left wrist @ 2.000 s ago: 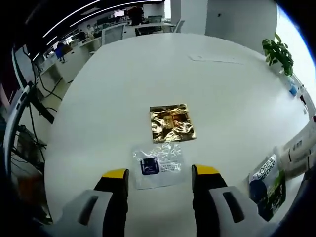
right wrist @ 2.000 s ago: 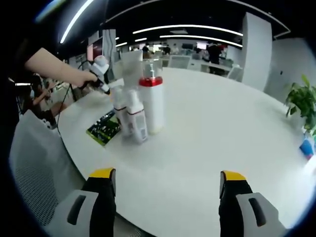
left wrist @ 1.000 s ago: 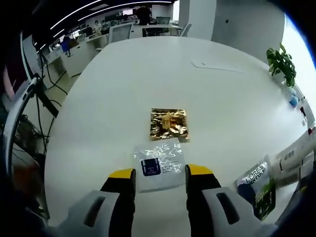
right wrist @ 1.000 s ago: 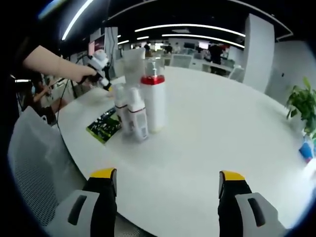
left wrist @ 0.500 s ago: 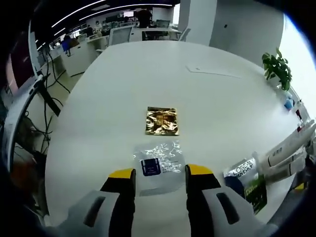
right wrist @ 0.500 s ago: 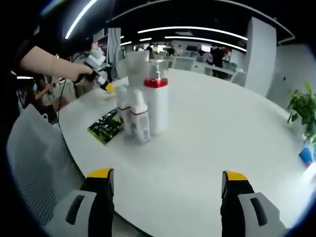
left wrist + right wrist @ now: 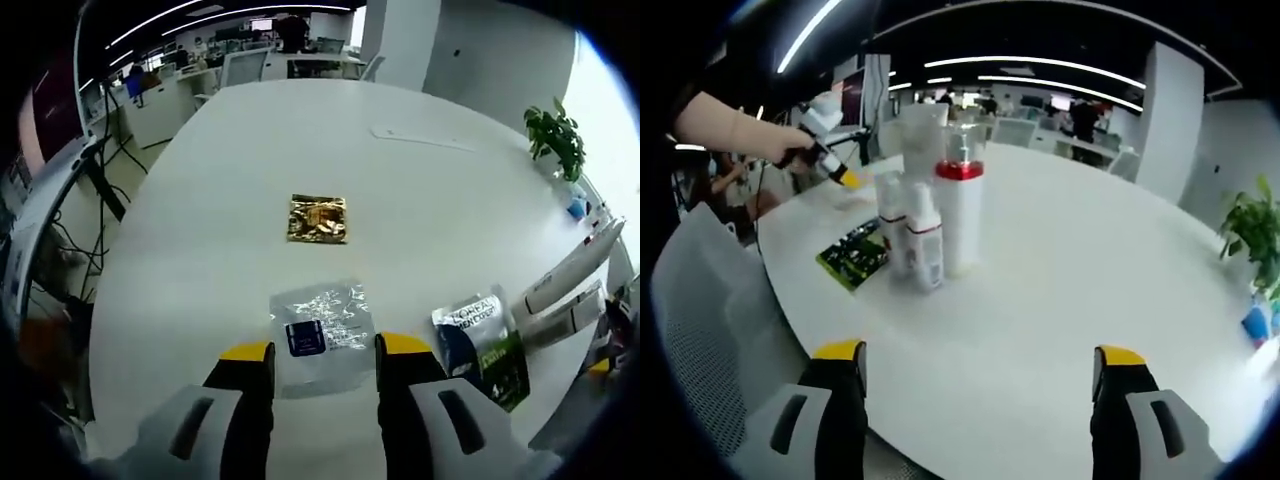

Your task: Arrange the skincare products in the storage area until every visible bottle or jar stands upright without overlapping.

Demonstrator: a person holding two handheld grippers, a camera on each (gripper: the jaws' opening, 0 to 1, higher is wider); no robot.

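The left tool (image 7: 324, 352) is held with jaws apart astride a clear sample sachet (image 7: 320, 329) flat on the tabletop (image 7: 220, 190); the jaws have been narrowed since earlier, suggesting a pickup. The right tool (image 7: 978, 368) is held wide apart, well short of the upright bottles (image 7: 935, 215).

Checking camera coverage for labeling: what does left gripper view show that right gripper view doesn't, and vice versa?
Left gripper view: a gold foil sachet and a clear sachet lying flat between the open left tongs.
Right gripper view: a pump bottle with a red collar, two smaller white bottles standing upright beside it, a person's hand, and the open right tongs with nothing between them.
Both: the white table, the potted plant and the green sachet.
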